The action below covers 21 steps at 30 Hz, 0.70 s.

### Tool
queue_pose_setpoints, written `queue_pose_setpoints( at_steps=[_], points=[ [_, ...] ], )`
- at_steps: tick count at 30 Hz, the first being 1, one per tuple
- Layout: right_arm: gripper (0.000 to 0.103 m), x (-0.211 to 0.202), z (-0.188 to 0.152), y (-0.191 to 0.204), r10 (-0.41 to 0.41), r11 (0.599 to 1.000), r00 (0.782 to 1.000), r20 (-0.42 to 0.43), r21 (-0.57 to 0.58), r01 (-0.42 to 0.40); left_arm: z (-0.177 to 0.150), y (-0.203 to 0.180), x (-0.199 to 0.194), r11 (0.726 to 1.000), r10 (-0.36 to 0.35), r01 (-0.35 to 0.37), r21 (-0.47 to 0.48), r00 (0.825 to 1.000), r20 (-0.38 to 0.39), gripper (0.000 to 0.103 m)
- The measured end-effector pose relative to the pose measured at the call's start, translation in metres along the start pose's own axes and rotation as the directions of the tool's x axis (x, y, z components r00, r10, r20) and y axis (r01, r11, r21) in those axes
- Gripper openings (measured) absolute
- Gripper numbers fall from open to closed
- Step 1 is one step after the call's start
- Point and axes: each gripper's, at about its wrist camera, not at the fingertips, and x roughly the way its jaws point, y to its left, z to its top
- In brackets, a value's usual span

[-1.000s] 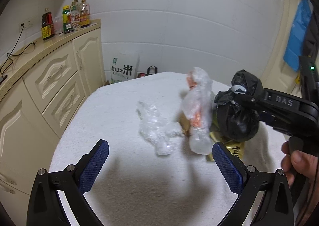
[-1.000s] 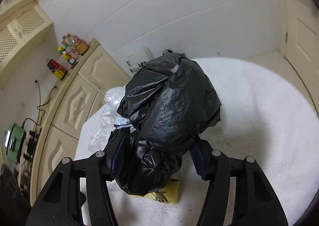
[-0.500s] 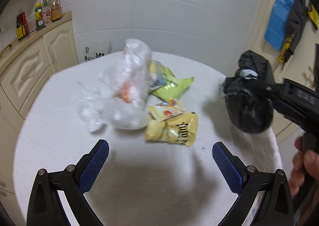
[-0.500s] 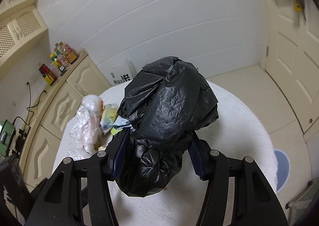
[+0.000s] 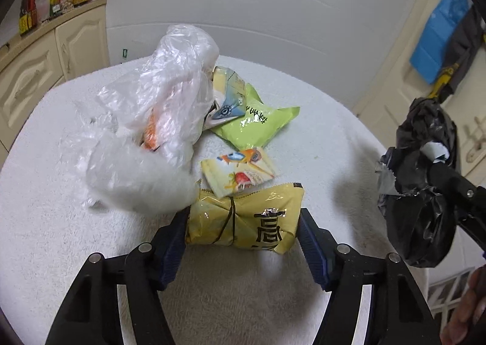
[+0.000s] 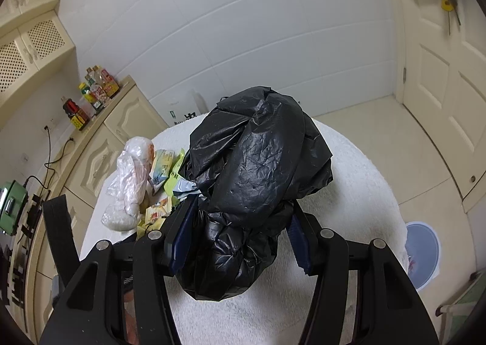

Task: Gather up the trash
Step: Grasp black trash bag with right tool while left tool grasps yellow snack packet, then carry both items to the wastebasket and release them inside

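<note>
Trash pickup, both grippers busy

My left gripper [image 5: 243, 238] just closed on yellow snack bag [image 5: 243, 220], near table [image 5: 334, 147] edge; right gripper [image 6: 237, 235] clamps black trash bag [image 6: 258, 177].

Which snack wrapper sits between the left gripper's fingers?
The yellow packet with bold black characters, nearest the camera; the left gripper has just been closing around it. The green packet and the small strawberry-print sachet lie farther back.

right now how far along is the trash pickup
Early. Already done: the right gripper is clamped on the black trash bag. In hand: the left gripper has just been closing around the yellow snack packet. Left on the table: the clear plastic bag, green packet and small wrapper.
</note>
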Motion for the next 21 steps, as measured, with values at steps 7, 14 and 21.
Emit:
queue_pose_setpoints(
  at_steps=[7,14,21],
  points=[
    [0.057,-0.014,-0.009,-0.003,0.012,1.0,1.0,0.005,-0.008,-0.012,-0.016,0.018,-0.015,1.0,0.009,-0.009,0.011,1.0,0.025,0.063],
    [0.057,-0.038,-0.016,-0.006,0.026,1.0,0.999,0.035,-0.012,-0.026,-0.026,0.013,-0.048,0.998,0.025,-0.031,0.05,0.994,0.102,0.063],
    [0.057,-0.072,-0.02,-0.015,0.033,0.999,0.995,0.09,-0.009,-0.033,-0.032,-0.005,-0.085,0.995,0.002,-0.02,0.099,0.982,0.187,0.063]
  ],
)
